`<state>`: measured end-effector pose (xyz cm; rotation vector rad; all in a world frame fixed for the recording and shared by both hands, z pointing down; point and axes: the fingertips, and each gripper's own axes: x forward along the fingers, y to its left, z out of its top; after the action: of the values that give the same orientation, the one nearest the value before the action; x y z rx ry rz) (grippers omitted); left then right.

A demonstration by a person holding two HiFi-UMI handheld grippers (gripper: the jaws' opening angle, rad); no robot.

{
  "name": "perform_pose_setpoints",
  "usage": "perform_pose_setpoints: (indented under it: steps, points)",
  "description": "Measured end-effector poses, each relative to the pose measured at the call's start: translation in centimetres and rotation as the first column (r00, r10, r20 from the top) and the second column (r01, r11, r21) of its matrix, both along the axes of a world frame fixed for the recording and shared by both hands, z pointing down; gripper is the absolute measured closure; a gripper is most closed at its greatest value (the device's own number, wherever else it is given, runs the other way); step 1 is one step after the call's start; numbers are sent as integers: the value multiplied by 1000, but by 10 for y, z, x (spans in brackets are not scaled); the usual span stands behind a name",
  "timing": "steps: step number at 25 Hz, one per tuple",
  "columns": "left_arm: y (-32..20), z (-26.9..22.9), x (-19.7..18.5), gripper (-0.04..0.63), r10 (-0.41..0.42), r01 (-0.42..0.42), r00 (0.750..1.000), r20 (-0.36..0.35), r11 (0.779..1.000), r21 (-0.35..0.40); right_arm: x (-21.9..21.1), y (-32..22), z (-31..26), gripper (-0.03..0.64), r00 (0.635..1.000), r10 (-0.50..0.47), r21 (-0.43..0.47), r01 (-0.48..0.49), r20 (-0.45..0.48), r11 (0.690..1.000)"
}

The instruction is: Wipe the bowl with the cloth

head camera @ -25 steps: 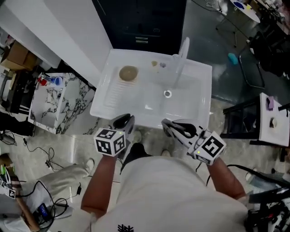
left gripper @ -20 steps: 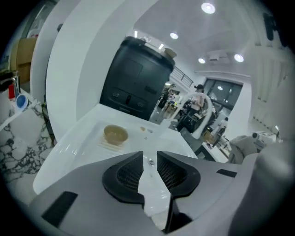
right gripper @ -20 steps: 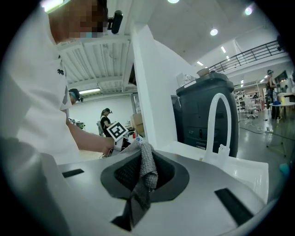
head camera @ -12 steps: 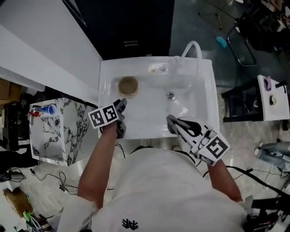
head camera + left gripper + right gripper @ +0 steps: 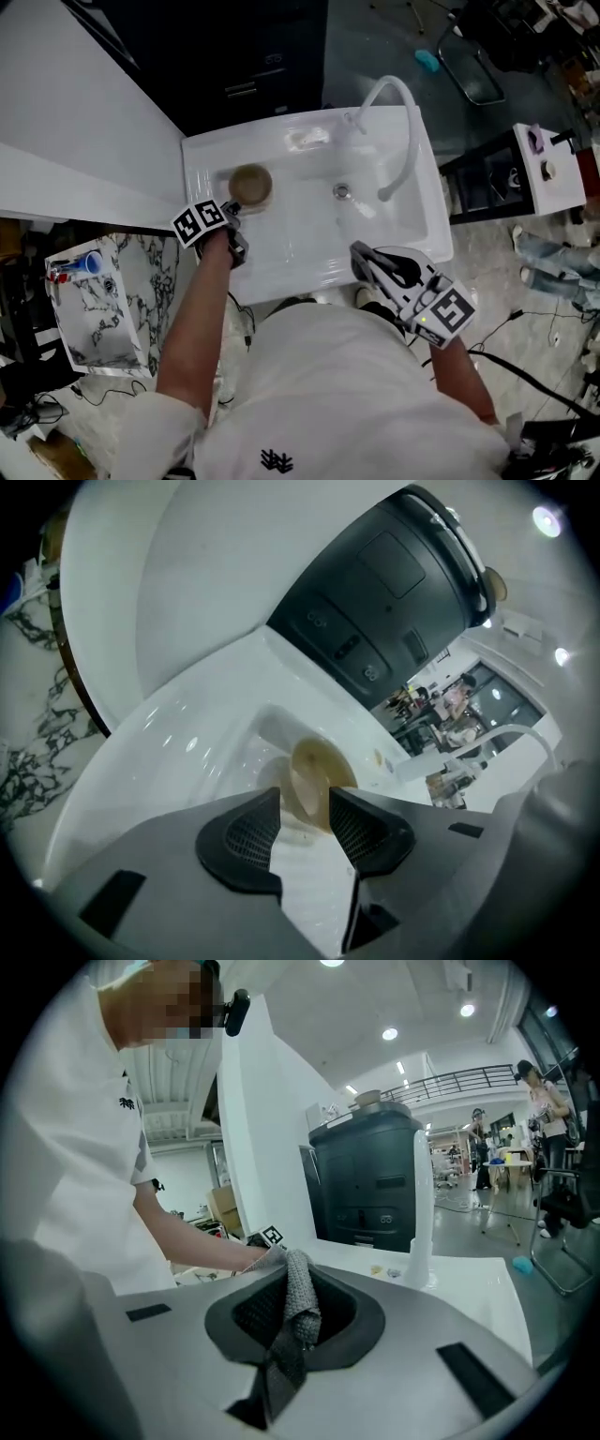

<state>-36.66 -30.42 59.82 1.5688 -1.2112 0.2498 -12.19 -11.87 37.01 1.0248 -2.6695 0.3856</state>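
A tan bowl (image 5: 250, 184) sits in the left part of the white sink (image 5: 309, 272). My left gripper (image 5: 233, 210) reaches over the sink and is right at the bowl's near side. In the left gripper view its jaws are opening, and the bowl (image 5: 314, 775) shows in the gap just beyond the pads (image 5: 246, 841), which do not press on it. My right gripper (image 5: 367, 265) hovers at the sink's front rim. It is shut on a grey knitted cloth (image 5: 298, 1312), which hangs down between its jaws.
A white curved faucet (image 5: 398, 103) rises at the sink's back right, and the drain (image 5: 342, 191) lies in the basin's middle. Behind the sink stands a dark cabinet (image 5: 253, 47). A marbled side table (image 5: 94, 300) is at the left, a white stand (image 5: 548, 169) at the right.
My left gripper has moved forward from the sink's near edge to the bowl. The right gripper has stayed by the front rim with the cloth in it.
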Motion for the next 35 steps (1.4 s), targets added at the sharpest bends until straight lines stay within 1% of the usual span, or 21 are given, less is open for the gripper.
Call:
perform_pose_setpoints:
  steps: [4, 8, 11, 12, 13, 14, 15, 20, 24, 29, 35]
  points:
    - [-9, 15, -3, 432, -19, 19, 1000, 7, 999, -33, -2, -3, 0, 583, 1000, 18, -11, -19, -13, 1000]
    - [-12, 25, -5, 433, -53, 52, 999, -6, 997, -63, 0, -2, -1, 583, 999, 28, -22, -29, -21, 999]
    - [-13, 31, -1, 447, -53, 52, 999, -8, 995, -88, 3, -2, 0, 583, 999, 35, -26, -36, -25, 999]
    - [-12, 33, 1, 456, -52, 52, 999, -4, 993, -102, 4, -2, 1, 583, 999, 36, -29, -36, -27, 999]
    - [-10, 36, 0, 490, -51, 52, 999, 7, 992, -114, 4, -2, 1, 583, 999, 35, -31, -36, -29, 999]
    - [-10, 38, -1, 553, -48, 51, 999, 26, 991, -122, 4, -3, 1, 583, 999, 34, -30, -35, -29, 999]
    - [-9, 40, -3, 572, -44, 49, 998, 44, 991, -124, 3, -3, 1, 583, 999, 32, -28, -33, -30, 999]
    - [-2, 32, -9, 575, -47, 58, 994, 102, 993, -106, 9, 3, 1, 583, 999, 21, -14, -21, -29, 1000]
    - [15, 19, -7, 577, -63, 74, 991, 116, 993, -91, 17, 7, -4, 583, 1000, 0, 0, 0, -16, 1000]
    - [48, -10, 15, 577, -71, 76, 991, 111, 996, -41, 31, 16, -12, 583, 999, -50, 26, 50, -10, 998]
    - [102, -36, 56, 577, -61, 63, 994, 94, 998, -17, 50, 28, -18, 583, 994, -107, 51, 107, -1, 993]
